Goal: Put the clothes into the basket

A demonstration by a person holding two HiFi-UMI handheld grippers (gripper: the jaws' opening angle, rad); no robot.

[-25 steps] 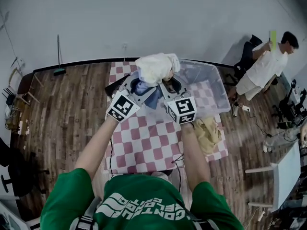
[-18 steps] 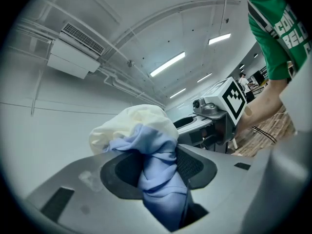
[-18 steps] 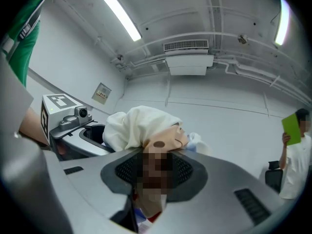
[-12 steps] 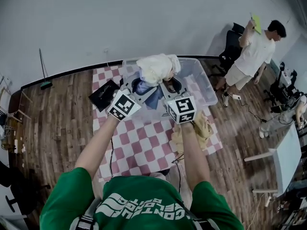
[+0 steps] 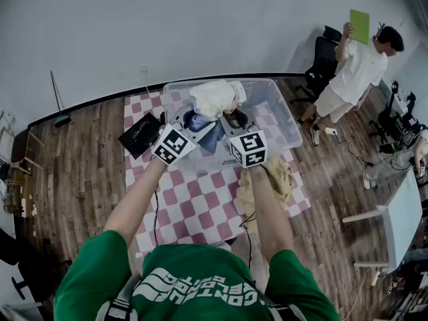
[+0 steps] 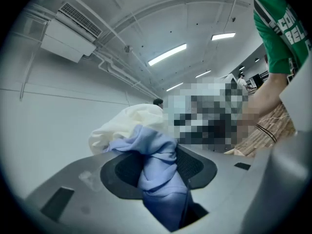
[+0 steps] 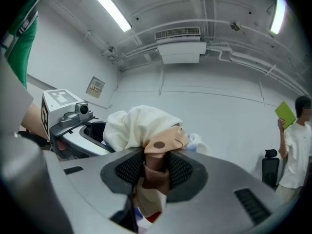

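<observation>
Both grippers hold up one bundle of clothes (image 5: 214, 97) over the clear plastic basket (image 5: 281, 122) at the far side of the checkered cloth. The bundle is cream-white on top with pale blue fabric hanging below. My left gripper (image 5: 194, 120) is shut on the blue fabric (image 6: 158, 174), which fills the gap between its jaws. My right gripper (image 5: 231, 119) is shut on a tan fold with brown dots (image 7: 156, 165). The cream part (image 7: 134, 126) bulges above the jaws in both gripper views.
A tan garment (image 5: 271, 179) lies on the checkered cloth (image 5: 194, 206) by my right forearm. A black flat object (image 5: 140, 132) lies at the cloth's far left corner. A person (image 5: 358, 65) with a green sheet stands at the right near chairs. A broom (image 5: 59, 109) leans against the wall.
The bundle and both grippers have moved from above the cloth's far edge to over the basket. Both grips have stayed the same.
</observation>
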